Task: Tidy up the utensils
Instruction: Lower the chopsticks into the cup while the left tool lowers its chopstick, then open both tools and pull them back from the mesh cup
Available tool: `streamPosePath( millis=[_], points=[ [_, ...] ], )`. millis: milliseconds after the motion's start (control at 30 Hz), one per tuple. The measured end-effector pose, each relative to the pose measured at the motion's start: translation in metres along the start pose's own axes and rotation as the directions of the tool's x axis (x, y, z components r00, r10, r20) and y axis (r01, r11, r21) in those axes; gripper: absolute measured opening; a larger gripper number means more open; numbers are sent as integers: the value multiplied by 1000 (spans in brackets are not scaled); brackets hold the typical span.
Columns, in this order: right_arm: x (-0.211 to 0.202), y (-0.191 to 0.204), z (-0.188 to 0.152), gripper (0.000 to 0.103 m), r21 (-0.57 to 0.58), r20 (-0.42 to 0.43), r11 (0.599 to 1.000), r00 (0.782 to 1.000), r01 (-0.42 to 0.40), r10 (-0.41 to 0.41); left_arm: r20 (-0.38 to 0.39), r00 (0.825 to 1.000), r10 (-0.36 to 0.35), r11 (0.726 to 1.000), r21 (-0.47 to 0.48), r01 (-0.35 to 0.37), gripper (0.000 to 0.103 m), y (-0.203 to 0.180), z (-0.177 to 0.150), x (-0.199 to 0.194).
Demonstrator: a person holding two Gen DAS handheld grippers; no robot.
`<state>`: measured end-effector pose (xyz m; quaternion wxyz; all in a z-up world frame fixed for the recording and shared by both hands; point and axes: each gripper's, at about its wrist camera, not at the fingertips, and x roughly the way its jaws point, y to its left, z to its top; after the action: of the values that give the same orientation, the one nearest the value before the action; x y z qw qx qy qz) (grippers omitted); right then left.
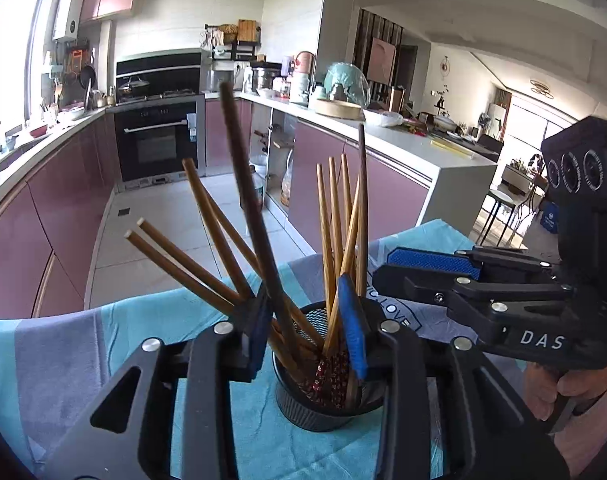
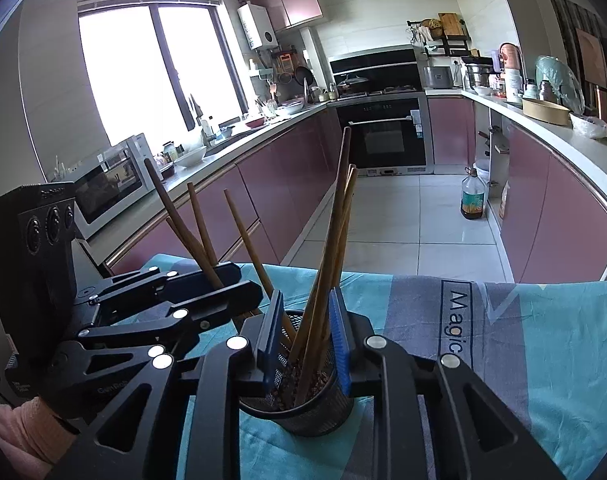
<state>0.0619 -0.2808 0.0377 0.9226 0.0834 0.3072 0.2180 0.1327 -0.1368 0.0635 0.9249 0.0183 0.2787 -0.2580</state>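
Both claws are parked right over the same black mesh cup (image 1: 323, 384), which sits on a blue-and-grey cloth (image 1: 63, 364) at the edge of a table, with the kitchen floor beyond. The chopsticks (image 1: 335, 240) already stand in the cup, tips down and tops fanning out, which looks like the whole point of the job: get the loose sticks upright in one holder. The left claw (image 1: 307, 332) has its blue pads apart, and the bundle of sticks runs up through the gap between them; one dark stick (image 1: 247, 200) leans close against the left pad, but the pads don't seem to be pressing on anything, so it's open with sticks passing between. The cup is just below and ahead of its fingertips. The right claw (image 2: 307, 340) looks the same from its own camera: pads spread, a few sticks (image 2: 327, 248) rising between them, the cup (image 2: 303, 404) directly under the tips, nothing clamped. Seen from the left camera, the right claw comes in from the right side, its fingers reaching toward the cup's rim. A hand (image 1: 583, 388) holds its grip. Best guess is both bunches are now in, and some sticks lean far out to the left, so they may need nudging together.
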Motion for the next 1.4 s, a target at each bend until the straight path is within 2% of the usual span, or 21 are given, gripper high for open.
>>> streamPosePath(
  millis=[100,200,267,400,500,567,767,833,900,1100,1267,1400],
  points=[
    [-2,2,-4,26,-4,4,1000,1000,-6,6,33,999,29,999,17,-30,35,-2,-4,-13],
    [-4,4,-9,28,-3,9,1000,1000,-9,9,73,995,69,997,23,-71,41,-3,-10,-30],
    [-7,5,-12,31,-1,16,1000,1000,-14,14,83,994,70,997,11,-71,42,-1,-13,-38],
    [-12,11,-20,40,-10,32,1000,999,-8,8,100,990,102,995,-9,-102,50,5,-20,-54],
    [-15,16,-25,50,-18,44,1000,999,7,-6,101,990,103,995,-17,-102,58,6,-28,-66],
    [-17,18,-30,50,-21,47,1000,999,7,-6,102,989,107,994,-14,-106,61,6,-34,-72],
    [-22,23,-41,66,-12,62,1000,998,26,-25,104,987,125,992,-23,-123,74,8,-52,-88],
    [-25,24,-46,76,-3,72,1000,997,30,-30,100,986,137,990,-34,-134,78,10,-60,-92],
    [-27,27,-51,77,-3,76,999,996,41,-40,94,984,149,988,-43,-145,84,11,-64,-93],
    [-30,42,-66,92,-29,104,996,991,84,-81,84,978,193,979,-85,-186,97,22,-86,-105],
    [-37,50,-77,96,-25,149,993,983,114,-109,80,972,221,970,-120,-211,97,28,-96,-114],
    [-44,61,-86,96,-53,194,984,968,170,-157,101,959,265,958,-138,-250,97,29,-101,-124]
  ],
)
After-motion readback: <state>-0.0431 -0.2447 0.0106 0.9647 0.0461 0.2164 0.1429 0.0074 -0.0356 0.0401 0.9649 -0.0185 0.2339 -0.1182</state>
